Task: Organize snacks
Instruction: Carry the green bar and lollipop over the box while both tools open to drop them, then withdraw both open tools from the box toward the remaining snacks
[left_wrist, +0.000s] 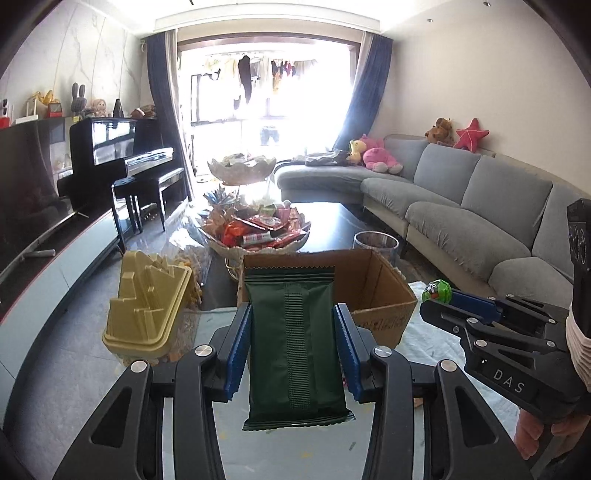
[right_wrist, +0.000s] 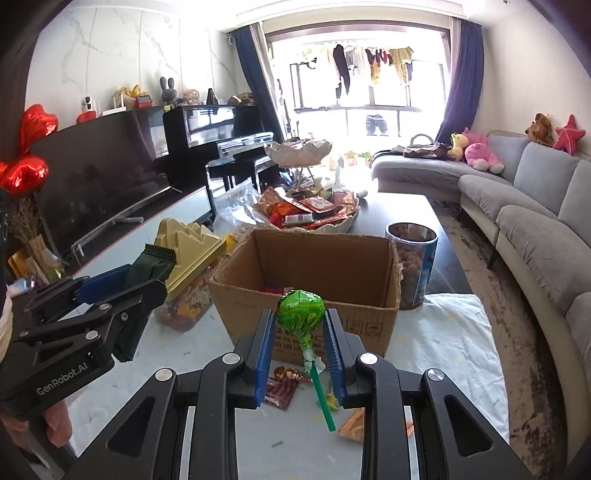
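My left gripper (left_wrist: 291, 332) is shut on a dark green snack packet (left_wrist: 295, 350), held upright above the table just in front of the open cardboard box (left_wrist: 384, 291). My right gripper (right_wrist: 300, 332) is shut on a green lollipop (right_wrist: 301, 310) with a green stick, held just before the same box (right_wrist: 306, 295). The left gripper with its packet (right_wrist: 147, 266) shows at the left of the right wrist view. The right gripper (left_wrist: 436, 299) with the lollipop (left_wrist: 437, 290) shows at the right of the left wrist view. Loose snacks (right_wrist: 282, 389) lie on the table below the right gripper.
A yellow-lidded jar (left_wrist: 147, 310) stands left of the box. A tall clear canister of snacks (right_wrist: 412, 266) stands at its right. A shell-shaped bowl heaped with snacks (right_wrist: 314, 214) sits behind, with a tiered dish (left_wrist: 242, 168) above. A grey sofa (left_wrist: 480, 206) runs along the right.
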